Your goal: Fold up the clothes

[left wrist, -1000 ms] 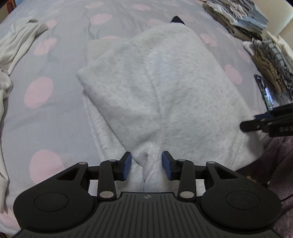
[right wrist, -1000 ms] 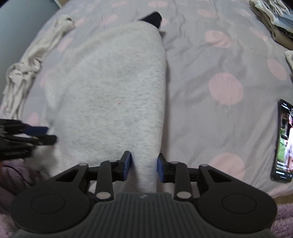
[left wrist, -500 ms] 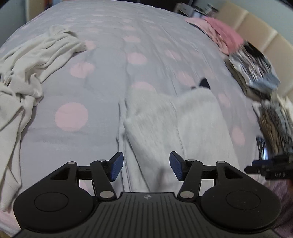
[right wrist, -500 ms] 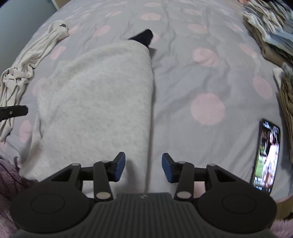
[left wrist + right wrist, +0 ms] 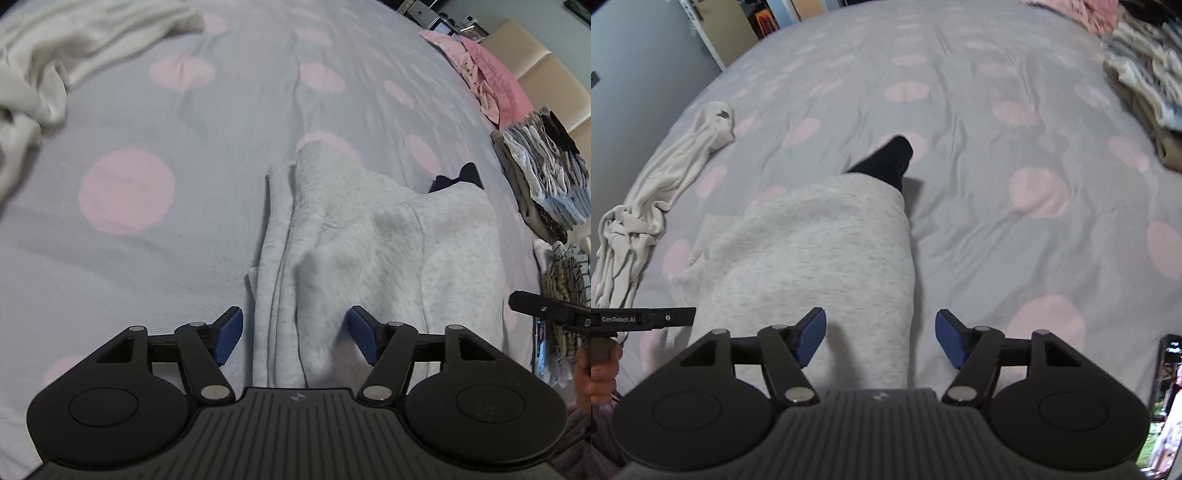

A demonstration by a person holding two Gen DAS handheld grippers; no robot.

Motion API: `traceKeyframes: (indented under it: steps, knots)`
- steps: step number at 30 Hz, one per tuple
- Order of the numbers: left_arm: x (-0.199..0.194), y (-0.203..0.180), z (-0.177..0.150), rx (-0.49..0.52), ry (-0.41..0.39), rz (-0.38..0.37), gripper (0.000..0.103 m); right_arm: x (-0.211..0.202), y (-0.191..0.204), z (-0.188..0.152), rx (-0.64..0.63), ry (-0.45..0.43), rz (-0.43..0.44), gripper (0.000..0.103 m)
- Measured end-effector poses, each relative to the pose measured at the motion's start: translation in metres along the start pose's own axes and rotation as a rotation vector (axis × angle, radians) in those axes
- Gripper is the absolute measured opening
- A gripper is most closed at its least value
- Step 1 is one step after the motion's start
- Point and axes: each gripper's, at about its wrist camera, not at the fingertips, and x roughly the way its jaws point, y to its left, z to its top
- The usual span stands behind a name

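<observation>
I see the bedspread (image 5: 229, 155), grey with pink dots, filling both views from edge to edge as the supporting surface. On it, in the lower centre of the left wrist view, lies the folded grey sweatshirt (image 5: 388, 258), its layered edges stacked along its left side; in the right wrist view the same sweatshirt (image 5: 820, 258) occupies the lower centre-left. A dark navy piece (image 5: 886, 162) protrudes from its far end, toward the upper centre of that frame. A crumpled cream garment (image 5: 55, 62) sits in the upper left of the left wrist view, well apart from the sweatshirt, and appears as a long twisted strip (image 5: 653, 206) at the left edge of the right wrist view. Stacks of folded clothes (image 5: 543, 184) stand along the right edge of the left view, with a pink garment (image 5: 484, 70) above them in the upper right. A phone (image 5: 1167, 398) with a lit screen lies at the lower right edge of the right view. My left gripper (image 5: 295, 332) is released, jaws spread wide over the near end of the sweatshirt with nothing held. My right gripper (image 5: 879, 336) is likewise released, jaws wide apart, positioned over the sweatshirt's near right edge and gripping nothing.
</observation>
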Motion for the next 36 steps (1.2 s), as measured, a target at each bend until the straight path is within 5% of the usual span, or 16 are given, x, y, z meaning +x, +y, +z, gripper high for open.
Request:
traceKeyframes:
  steps: [5,12,15,20,22,29,36]
  knots:
    - [0.011,0.004,-0.001,0.001,0.009,-0.034,0.065,0.022,-0.004,0.006,0.054,0.019,0.014,0.068]
    - [0.007,-0.008,-0.011,0.063,-0.062,-0.029,0.028,0.034,-0.008,0.009,0.093,0.041,0.027,0.076]
    - [0.000,-0.028,-0.022,0.178,-0.141,0.036,0.020,0.037,-0.013,0.009,0.112,0.052,0.041,0.076]
    - [-0.003,-0.076,-0.057,0.513,-0.279,0.222,0.018,0.038,-0.016,0.009,0.112,0.058,0.053,0.076]
    - [-0.004,-0.081,-0.060,0.545,-0.289,0.240,0.017,0.038,-0.017,0.010,0.112,0.060,0.058,0.076]
    - [-0.003,-0.081,-0.049,0.488,-0.267,0.214,0.017,0.040,-0.021,0.010,0.111,0.068,0.075,0.077]
    - [-0.006,-0.057,-0.028,0.298,-0.183,0.133,0.021,0.040,-0.035,0.007,0.149,0.062,0.113,0.086]
